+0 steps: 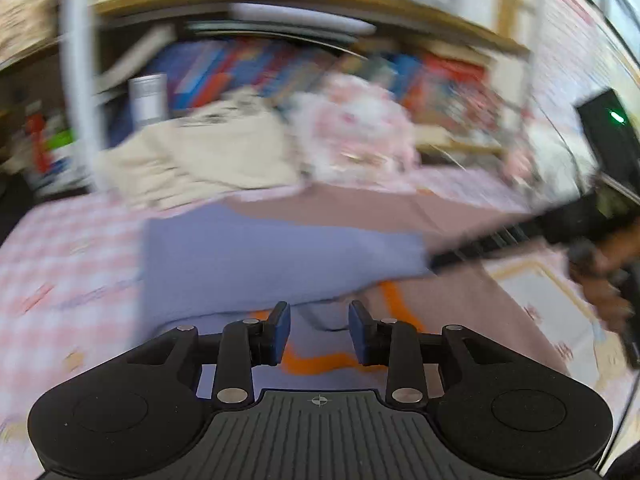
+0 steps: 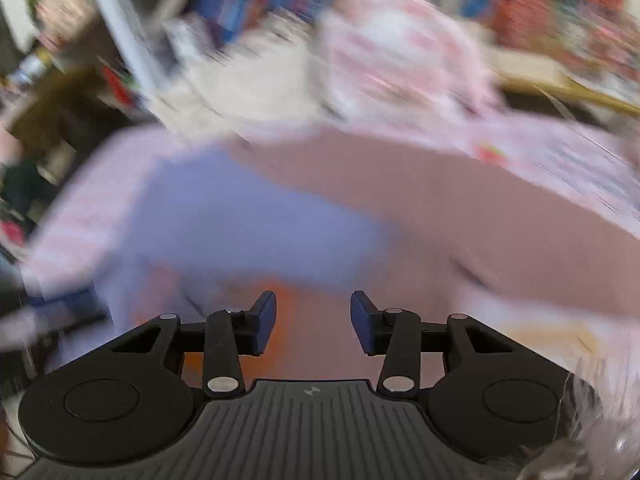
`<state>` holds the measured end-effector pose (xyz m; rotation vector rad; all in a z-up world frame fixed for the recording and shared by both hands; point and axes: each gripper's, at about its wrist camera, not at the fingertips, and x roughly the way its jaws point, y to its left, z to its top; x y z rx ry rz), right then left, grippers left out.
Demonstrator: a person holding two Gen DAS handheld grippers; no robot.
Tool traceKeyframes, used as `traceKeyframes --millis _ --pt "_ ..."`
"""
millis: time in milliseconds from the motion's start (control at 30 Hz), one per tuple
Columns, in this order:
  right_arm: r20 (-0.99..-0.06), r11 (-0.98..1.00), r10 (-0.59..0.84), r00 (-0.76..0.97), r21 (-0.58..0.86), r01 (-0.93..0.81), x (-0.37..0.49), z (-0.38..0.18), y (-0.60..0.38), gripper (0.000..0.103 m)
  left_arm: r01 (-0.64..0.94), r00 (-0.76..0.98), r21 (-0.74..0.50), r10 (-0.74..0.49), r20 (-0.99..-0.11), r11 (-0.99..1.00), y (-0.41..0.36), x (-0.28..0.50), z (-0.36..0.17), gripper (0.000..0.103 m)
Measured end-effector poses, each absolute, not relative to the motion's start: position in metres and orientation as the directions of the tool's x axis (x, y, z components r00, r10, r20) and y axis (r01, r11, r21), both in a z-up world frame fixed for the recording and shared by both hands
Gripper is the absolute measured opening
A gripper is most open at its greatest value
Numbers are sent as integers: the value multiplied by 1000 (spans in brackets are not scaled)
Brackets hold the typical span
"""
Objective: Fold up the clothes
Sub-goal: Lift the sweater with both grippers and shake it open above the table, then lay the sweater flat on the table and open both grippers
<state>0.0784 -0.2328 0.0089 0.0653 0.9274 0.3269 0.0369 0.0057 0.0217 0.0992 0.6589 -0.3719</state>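
A lavender-blue garment point(image 1: 260, 256) lies flat on the bed, partly over a mauve cloth with an orange print point(image 1: 320, 360). It also shows in the right wrist view point(image 2: 240, 216), blurred. My left gripper point(image 1: 319, 332) is open and empty just above the garment's near edge. My right gripper point(image 2: 313, 322) is open and empty over the orange print point(image 2: 304, 320). In the left wrist view the right gripper's tool point(image 1: 520, 236) reaches in from the right, its tip at the garment's right edge.
A cream garment point(image 1: 208, 160) and a pink-and-white bundle point(image 1: 356, 132) are piled at the back of the bed. A pink checked sheet point(image 1: 60, 272) covers the left side. Shelves of books point(image 1: 280, 64) stand behind, and a white pole point(image 1: 80, 72) rises at the left.
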Motion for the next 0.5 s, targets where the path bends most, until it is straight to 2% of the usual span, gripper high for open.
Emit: traceKeyframes --millis 133,200,267,300,367,500 --pt "-812 962 248 528 141 -235 30 -6 -267 40 497 699 84 -341 -628 864 -50 51 9 47" --pt "-829 961 236 508 121 -248 11 -13 -271 40 548 695 160 -340 -634 821 -77 56 2 47" --pt "-837 949 258 484 125 -289 2 -15 -268 30 588 687 228 -330 -648 776 -101 61 -6 47" --pt "-840 942 268 471 127 -309 -3 -16 -266 20 596 684 253 -316 -658 762 -110 66 -9 47" --pt "-847 928 288 446 132 -349 -12 -17 -263 14 595 689 292 -287 -666 749 -123 74 -16 47" --pt "-849 909 329 413 165 -384 -24 -19 -265 13 580 696 353 -222 -683 734 -139 83 -26 47"
